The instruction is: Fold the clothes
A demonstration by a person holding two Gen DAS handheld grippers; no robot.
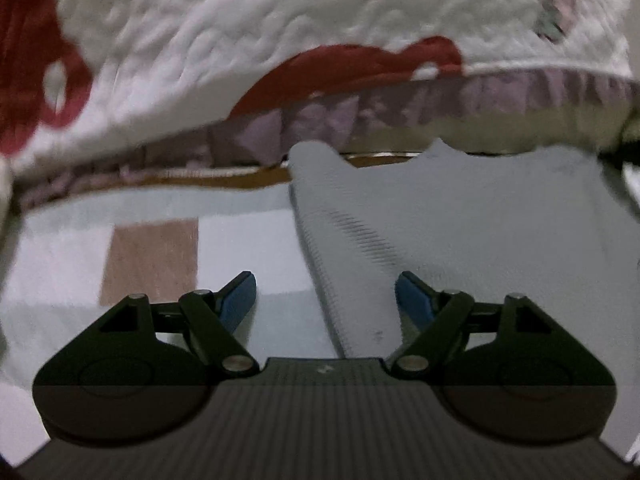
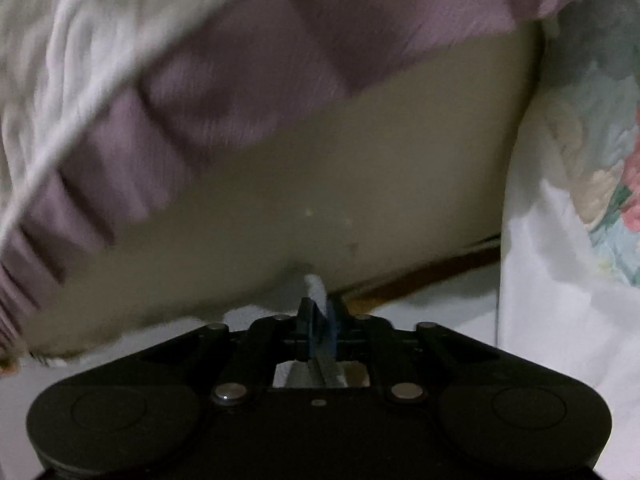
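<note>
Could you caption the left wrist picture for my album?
Open left gripper poised over a ribbed pale grey knit garment on a checked bedsheet.

Left gripper (image 1: 325, 300): checked sheet (image 1: 248, 240) lower left lies bare.
Ahead: quilt (image 1: 280, 24) with frill blocks upper frame.

You have no readable text, label, brand, number or sign in either wrist view. The red shapes on the white quilted cover (image 1: 280, 32) in your left view look like large printed figures, but they are cropped and blurred, so you cannot make out any letter.
</note>
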